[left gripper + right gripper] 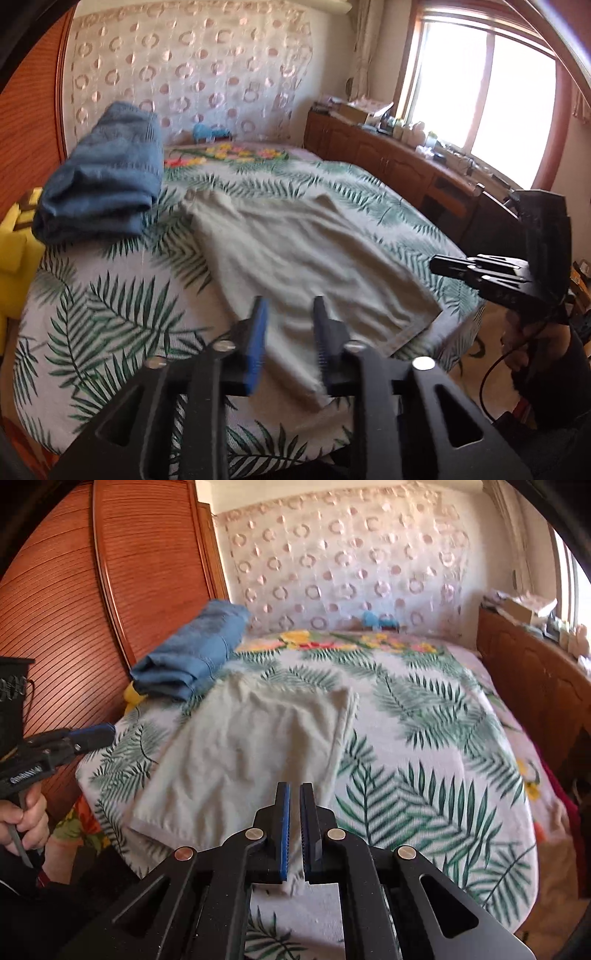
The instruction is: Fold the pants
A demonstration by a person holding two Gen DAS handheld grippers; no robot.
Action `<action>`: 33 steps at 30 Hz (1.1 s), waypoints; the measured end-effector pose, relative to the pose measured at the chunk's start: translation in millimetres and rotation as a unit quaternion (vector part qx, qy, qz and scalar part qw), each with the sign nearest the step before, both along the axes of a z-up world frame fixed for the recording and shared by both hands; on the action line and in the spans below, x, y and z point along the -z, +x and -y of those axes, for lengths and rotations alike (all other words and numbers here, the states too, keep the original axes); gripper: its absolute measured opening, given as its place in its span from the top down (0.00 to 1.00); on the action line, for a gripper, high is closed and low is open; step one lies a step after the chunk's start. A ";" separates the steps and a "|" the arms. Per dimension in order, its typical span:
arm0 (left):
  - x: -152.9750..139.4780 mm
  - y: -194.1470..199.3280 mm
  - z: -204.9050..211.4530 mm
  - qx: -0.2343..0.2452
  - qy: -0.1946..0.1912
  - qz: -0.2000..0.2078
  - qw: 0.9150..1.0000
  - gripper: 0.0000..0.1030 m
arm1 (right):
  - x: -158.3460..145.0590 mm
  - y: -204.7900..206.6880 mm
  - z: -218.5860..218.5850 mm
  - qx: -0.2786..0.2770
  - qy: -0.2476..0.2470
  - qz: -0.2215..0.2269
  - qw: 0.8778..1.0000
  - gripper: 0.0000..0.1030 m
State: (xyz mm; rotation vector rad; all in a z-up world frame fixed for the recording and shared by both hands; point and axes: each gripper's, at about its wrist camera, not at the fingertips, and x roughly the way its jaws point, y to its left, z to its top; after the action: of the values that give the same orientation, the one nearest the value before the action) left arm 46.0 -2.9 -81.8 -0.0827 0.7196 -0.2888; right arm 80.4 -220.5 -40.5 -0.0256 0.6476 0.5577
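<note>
Pale grey-green pants (295,251) lie partly folded on the leaf-print bedspread; they also show in the right wrist view (240,753). My left gripper (290,310) is open, its blue pads either side of the pants' near edge, with cloth lying between the jaws. My right gripper (294,794) is nearly closed, and a bit of the pale cloth shows between its pads at the pants' near corner. The right gripper also shows in the left wrist view (443,264) beyond the pants' right edge. The left gripper shows in the right wrist view (99,733) at the left.
Folded blue pants (107,184) lie at the bed's far left, also in the right wrist view (192,657). A yellow item (14,236) sits beside them. A wooden cabinet (388,158) with clutter runs under the window. A wooden wardrobe (74,590) stands left of the bed.
</note>
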 end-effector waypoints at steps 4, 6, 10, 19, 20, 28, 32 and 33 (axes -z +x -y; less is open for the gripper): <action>22.9 3.8 -2.3 -0.009 -0.007 -0.030 0.999 0.55 | 14.4 6.9 -3.3 0.003 -0.006 -0.023 1.000 0.89; 30.5 3.1 -0.9 -0.012 -0.005 -0.042 0.999 0.55 | 19.1 10.9 -9.4 0.007 -0.018 -0.031 0.999 0.73; 36.3 -2.4 4.2 0.004 -0.010 -0.051 0.999 0.55 | 24.6 10.9 -14.6 0.004 -0.026 -0.044 0.999 0.61; 43.0 -13.9 14.2 0.030 -0.003 -0.067 0.997 0.55 | 31.1 6.3 -27.5 -0.003 -0.051 -0.051 0.997 0.61; 42.9 -14.2 13.5 0.030 -0.003 -0.067 0.997 0.57 | 31.1 5.2 -28.2 -0.005 -0.049 -0.051 0.997 0.62; 37.6 -16.9 21.1 0.062 -0.003 -0.062 0.996 0.91 | 31.2 4.1 -26.1 -0.029 -0.030 -0.055 0.998 0.89; 24.1 -19.3 15.2 0.060 -0.016 -0.040 0.997 0.91 | 23.6 0.3 -18.5 -0.035 -0.007 -0.046 0.998 0.90; 17.8 -21.5 13.5 0.058 -0.020 -0.031 0.998 0.92 | 19.5 -1.1 -16.3 -0.036 -0.001 -0.042 0.998 0.90</action>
State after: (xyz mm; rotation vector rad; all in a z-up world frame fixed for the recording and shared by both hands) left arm 24.6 -16.3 -99.6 -0.0881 0.7822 -0.4141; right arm 79.3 -204.2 -60.0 -0.0269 0.7308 0.6305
